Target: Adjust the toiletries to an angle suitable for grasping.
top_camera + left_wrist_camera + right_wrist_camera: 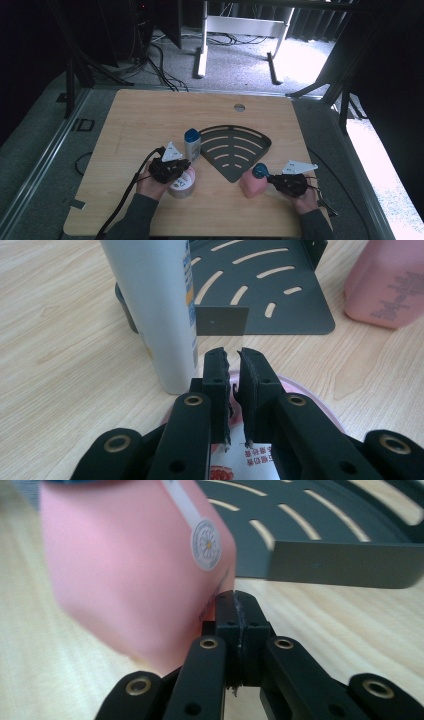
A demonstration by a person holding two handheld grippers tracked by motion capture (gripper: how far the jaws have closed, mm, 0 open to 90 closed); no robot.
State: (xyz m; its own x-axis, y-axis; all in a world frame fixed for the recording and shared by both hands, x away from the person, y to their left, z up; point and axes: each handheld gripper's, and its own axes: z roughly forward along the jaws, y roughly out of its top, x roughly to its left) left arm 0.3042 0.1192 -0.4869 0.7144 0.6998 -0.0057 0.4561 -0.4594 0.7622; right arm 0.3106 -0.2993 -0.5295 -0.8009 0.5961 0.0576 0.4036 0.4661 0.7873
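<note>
The wooden table (pixel 150 120) has rounded corners, and its far half lies bare from about 10 to 2 o'clock of the middle. The things cluster near the person's edge.

At the centre sits a dark metal rack (pixel 235 147), fan-shaped, flat and slotted, with a low rim along its curved far side. At its 9 o'clock, touching or just beside its corner, a white bottle (pixel 192 145) with a blue cap stands upright; it is smooth and carries a printed label. A pink bottle (pixel 251 184) with a blue cap stands at the rack's 5 o'clock, soft-cornered and matt, with a round daisy sticker on a white strip (seen in the right gripper view). A round pink tub (pixel 183 184) with a printed lid sits at the white bottle's 6 o'clock.

The left gripper (pixel 233 362) hovers over the pink tub's lid with its jaws nearly together, a thin slit between the ribbed pads and nothing in it. The right gripper (pixel 237 600) has its jaws pressed fully together, their tips just at the pink bottle's lower corner; whether they touch it I cannot tell.
</note>
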